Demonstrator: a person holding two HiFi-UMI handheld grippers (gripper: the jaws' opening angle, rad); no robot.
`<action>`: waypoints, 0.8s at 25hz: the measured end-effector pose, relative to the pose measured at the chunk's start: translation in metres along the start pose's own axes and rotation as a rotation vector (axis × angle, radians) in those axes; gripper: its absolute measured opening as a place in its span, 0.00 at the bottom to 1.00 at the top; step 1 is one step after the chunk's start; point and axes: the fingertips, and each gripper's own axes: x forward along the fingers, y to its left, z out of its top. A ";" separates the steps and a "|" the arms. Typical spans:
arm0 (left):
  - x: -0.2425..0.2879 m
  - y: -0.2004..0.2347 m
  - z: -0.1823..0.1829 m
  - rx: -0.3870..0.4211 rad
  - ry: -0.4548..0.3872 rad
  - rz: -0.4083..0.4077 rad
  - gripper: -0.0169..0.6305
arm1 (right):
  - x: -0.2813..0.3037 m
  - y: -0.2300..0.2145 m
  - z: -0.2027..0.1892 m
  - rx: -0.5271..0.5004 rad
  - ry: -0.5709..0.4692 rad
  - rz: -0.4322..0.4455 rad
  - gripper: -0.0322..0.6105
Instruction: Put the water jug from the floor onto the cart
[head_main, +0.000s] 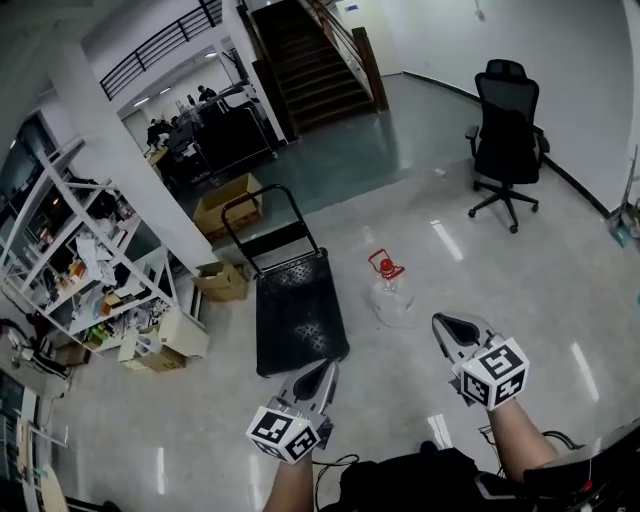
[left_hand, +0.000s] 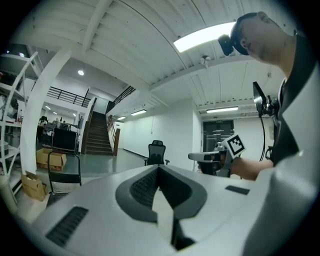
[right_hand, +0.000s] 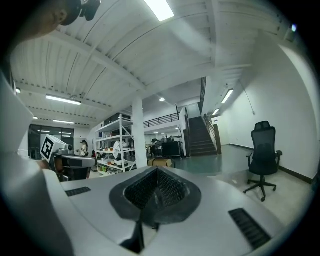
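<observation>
Open-plan office hall with a storage corner
A wide staircase (head_main: 315, 60) rises from the polished floor. People sit at desks (head_main: 195, 125) behind a white pillar (head_main: 120, 150). A swivel chair (head_main: 508, 135), cluttered metal shelves (head_main: 75, 255), cardboard boxes (head_main: 225, 205) and a flat cart (head_main: 295, 310) stand about.

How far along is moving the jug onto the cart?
Nothing is done yet: the clear plastic red-capped water jug stands on the floor beside the black flat cart. In hand: nothing; the left gripper and right gripper are shut, empty, short of it. Remaining: grasp, lift, set on cart.
</observation>
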 end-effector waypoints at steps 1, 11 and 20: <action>0.011 0.004 0.003 0.003 0.001 -0.002 0.03 | 0.009 -0.010 0.001 0.006 -0.002 0.001 0.05; 0.111 0.087 0.001 0.002 0.009 -0.038 0.03 | 0.121 -0.067 -0.011 0.035 0.026 0.016 0.05; 0.178 0.228 0.022 -0.010 -0.050 -0.105 0.03 | 0.268 -0.096 0.024 -0.032 0.002 -0.072 0.05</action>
